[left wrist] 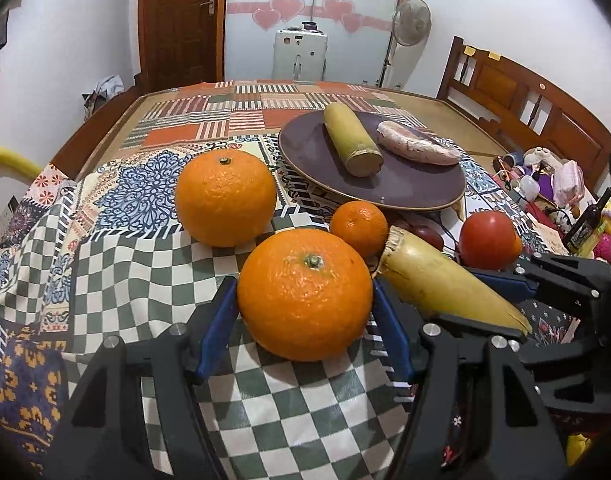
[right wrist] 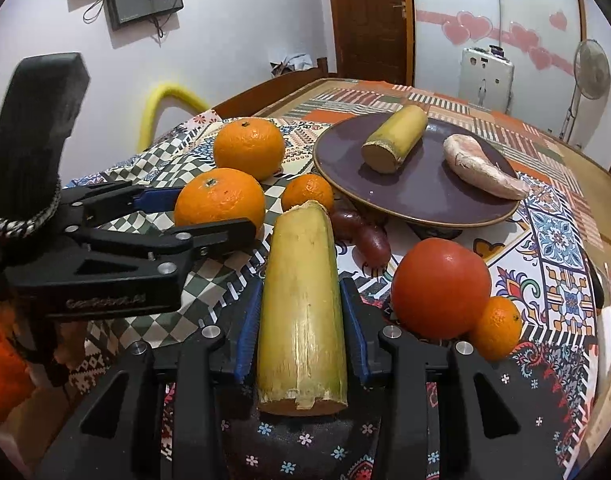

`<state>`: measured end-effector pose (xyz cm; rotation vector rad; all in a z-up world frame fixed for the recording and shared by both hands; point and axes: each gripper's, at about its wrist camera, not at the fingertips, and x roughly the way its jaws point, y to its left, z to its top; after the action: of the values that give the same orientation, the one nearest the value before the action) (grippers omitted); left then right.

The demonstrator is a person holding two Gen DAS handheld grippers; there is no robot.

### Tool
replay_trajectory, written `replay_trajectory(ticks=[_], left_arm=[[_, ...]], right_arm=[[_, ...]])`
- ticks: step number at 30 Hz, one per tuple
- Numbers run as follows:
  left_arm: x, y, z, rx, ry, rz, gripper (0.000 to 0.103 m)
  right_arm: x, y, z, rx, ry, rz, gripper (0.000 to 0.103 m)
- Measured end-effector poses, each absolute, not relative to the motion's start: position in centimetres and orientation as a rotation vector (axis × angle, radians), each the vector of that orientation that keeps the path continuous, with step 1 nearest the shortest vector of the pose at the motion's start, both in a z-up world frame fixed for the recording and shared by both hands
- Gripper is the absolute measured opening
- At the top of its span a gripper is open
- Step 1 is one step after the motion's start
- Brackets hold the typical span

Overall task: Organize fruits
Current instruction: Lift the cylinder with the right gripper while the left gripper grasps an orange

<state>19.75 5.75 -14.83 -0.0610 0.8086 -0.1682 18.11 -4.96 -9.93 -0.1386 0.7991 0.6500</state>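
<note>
**Both grippers closed on produce at the near edge of the table**

The left gripper (left wrist: 305, 300) was seen clamped on a large orange (left wrist: 304, 294), its blue pads (left wrist: 219, 320) pressed against the fruit's two sides. The orange was resting on the green-and-white checked part of the patchwork tablecloth (left wrist: 117, 264), near the table's front edge.

The right gripper (right wrist: 301, 320) was shut on a sugarcane piece (right wrist: 301, 304), which was held lengthwise between the blue pads (right wrist: 247, 332), its cut end toward the camera and its far end pointed toward the plate. Whether the cane was lifted off the cloth could not be told.

Just beyond the held orange, a second large orange (left wrist: 225, 198) was set further back on the left, and a small mandarin (left wrist: 358, 227) was placed between the two held items. Dark red grapes (right wrist: 365, 236) were lying just past the cane's far end. To the right of the cane, a tomato (right wrist: 440, 288) was found with another small mandarin (right wrist: 497, 328) touching it on its right.

Toward the middle of the table, a dark purple plate (right wrist: 417, 200) was placed, its near rim just beyond the small mandarin and the grapes. On it, a second sugarcane piece (right wrist: 395, 138) and a pinkish sweet potato (right wrist: 483, 166) were laid side by side, apart from each other.
</note>
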Motion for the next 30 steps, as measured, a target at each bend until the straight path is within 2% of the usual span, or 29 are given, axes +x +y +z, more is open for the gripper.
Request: replay_trajectory(ticks=[12, 30], left_arm=[[18.7, 6.4, -14.3, -0.088, 0.799, -0.170, 0.064], [19.5, 6.2, -7.7, -0.066, 0.635, -0.148, 0.064]], right_arm=[[17.5, -6.8, -7.7, -0.095, 0.724, 0.636, 0.035], [19.9, -8.8, -3.0, -0.070, 0.576, 0.560, 0.035]])
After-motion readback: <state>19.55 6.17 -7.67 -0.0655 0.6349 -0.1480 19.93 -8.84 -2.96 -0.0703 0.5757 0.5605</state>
